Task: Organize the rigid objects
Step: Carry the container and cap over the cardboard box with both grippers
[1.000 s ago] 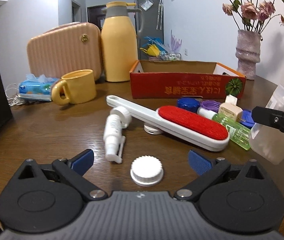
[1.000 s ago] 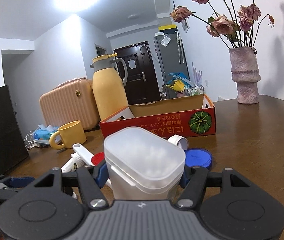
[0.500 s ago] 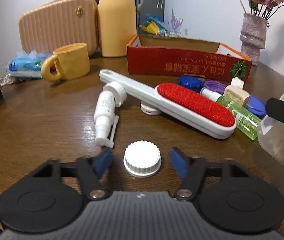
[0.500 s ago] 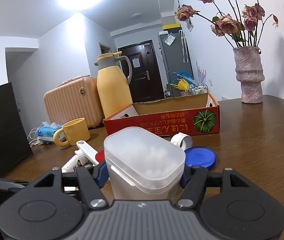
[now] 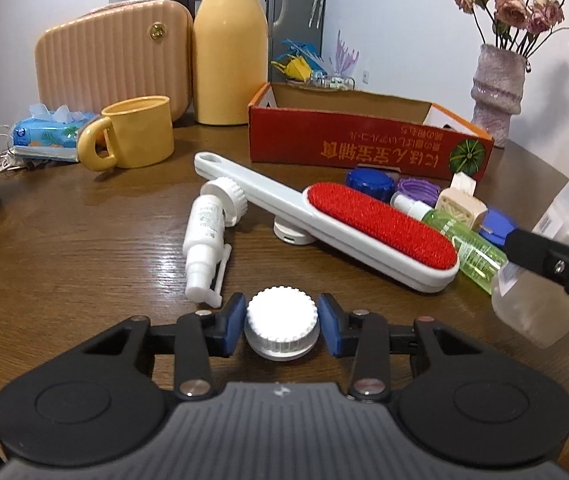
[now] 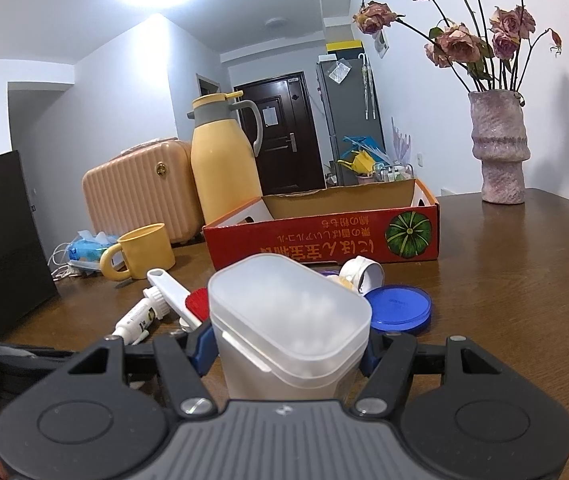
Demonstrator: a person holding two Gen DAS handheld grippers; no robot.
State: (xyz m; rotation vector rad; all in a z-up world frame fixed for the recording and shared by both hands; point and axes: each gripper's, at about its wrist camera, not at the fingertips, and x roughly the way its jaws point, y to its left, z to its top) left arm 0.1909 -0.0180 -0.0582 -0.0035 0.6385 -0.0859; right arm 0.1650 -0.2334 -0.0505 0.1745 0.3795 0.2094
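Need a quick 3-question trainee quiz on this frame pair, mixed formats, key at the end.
1. True or false: the red cardboard box lies between the yellow mug and the flower vase in the left wrist view.
2. What does the right gripper hold? A) green bottle B) translucent lidded container C) lint brush
3. Fill in: the left gripper has its jaws closing around the white ribbed ____.

Key
1. True.
2. B: the translucent lidded container sits clamped between its pads.
3. Cap: the white ribbed cap rests on the wooden table, near the white spray bottle and the lint brush.
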